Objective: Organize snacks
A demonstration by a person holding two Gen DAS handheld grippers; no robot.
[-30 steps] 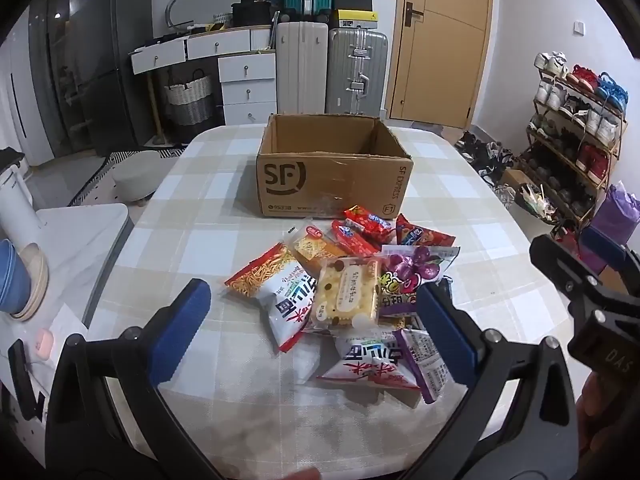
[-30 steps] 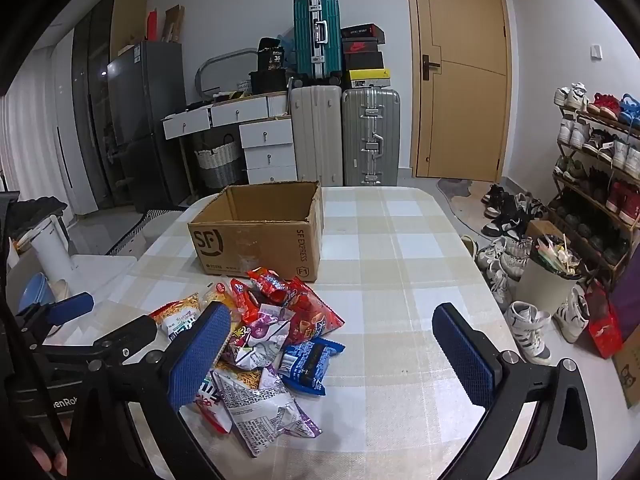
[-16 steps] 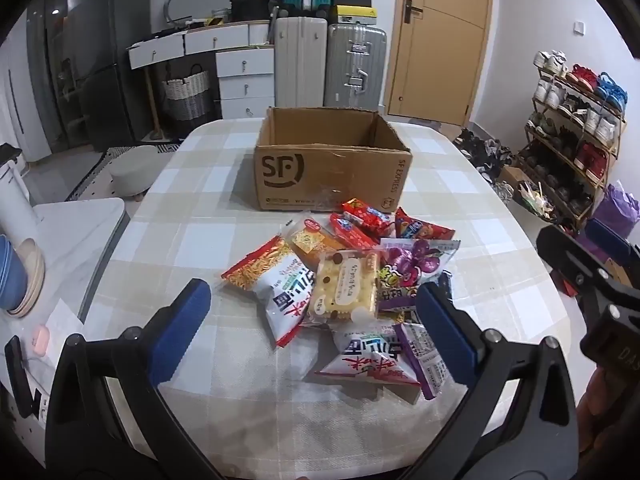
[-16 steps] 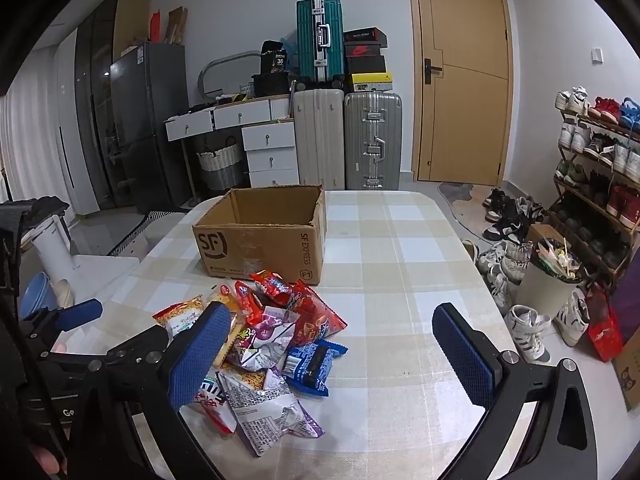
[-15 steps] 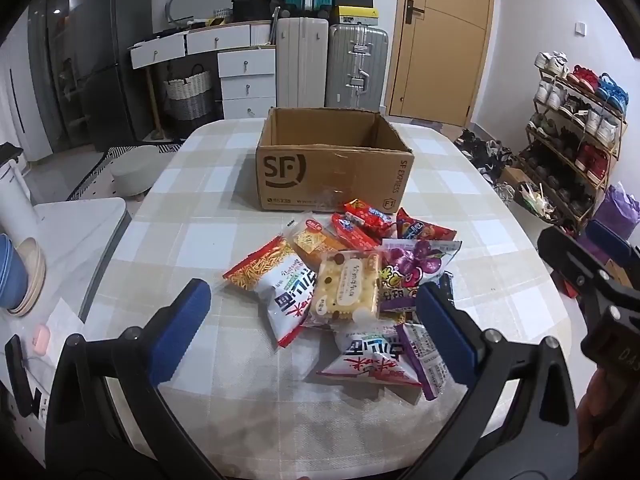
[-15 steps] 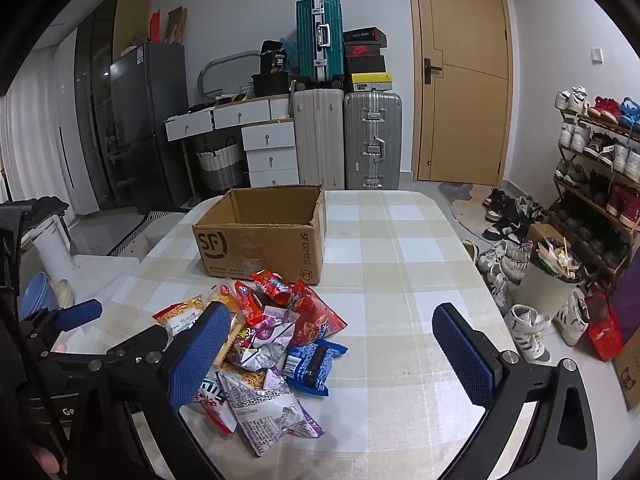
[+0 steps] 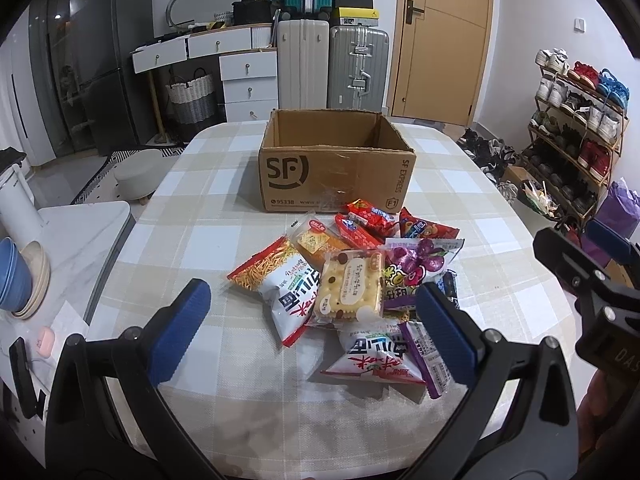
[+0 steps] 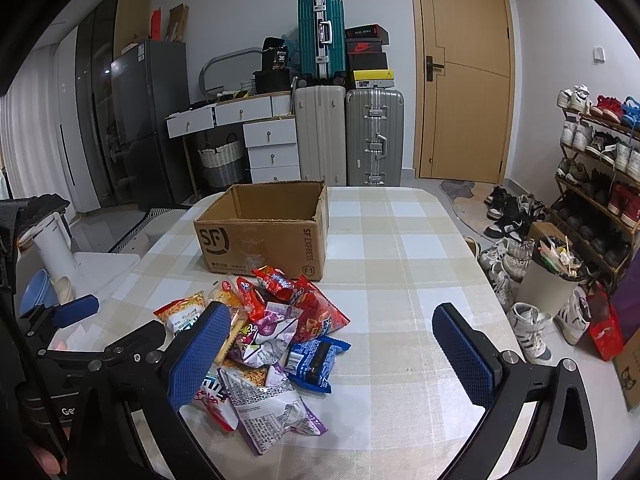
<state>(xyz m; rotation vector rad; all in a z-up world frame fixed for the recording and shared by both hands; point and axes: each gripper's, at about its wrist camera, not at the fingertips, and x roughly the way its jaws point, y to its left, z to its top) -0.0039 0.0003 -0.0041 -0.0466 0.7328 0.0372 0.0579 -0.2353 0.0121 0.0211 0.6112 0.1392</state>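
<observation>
An open, empty SF cardboard box [image 7: 336, 168] [image 8: 264, 236] stands on the checked table. A heap of snack packets [image 7: 352, 276] [image 8: 260, 340] lies in front of it: a noodle-snack bag [image 7: 276, 284], a biscuit pack [image 7: 352, 292], red packets [image 7: 368, 218], a purple bag [image 7: 416, 264], a blue packet [image 8: 316, 360]. My left gripper [image 7: 312, 332] is open and empty, held above the near edge of the heap. My right gripper [image 8: 332, 356] is open and empty, to the right of the heap; its left finger overlaps the heap in view.
The table [image 8: 400, 280] has its right edge beside shoes, a bin [image 8: 552, 276] and a shoe rack [image 8: 600, 168]. A white side surface with stacked bowls [image 7: 20, 276] is at the left. Suitcases, drawers and a door stand behind.
Both grippers stay open and empty. The left view has shifted slightly back and steadied; the snacks and the box have not moved.
</observation>
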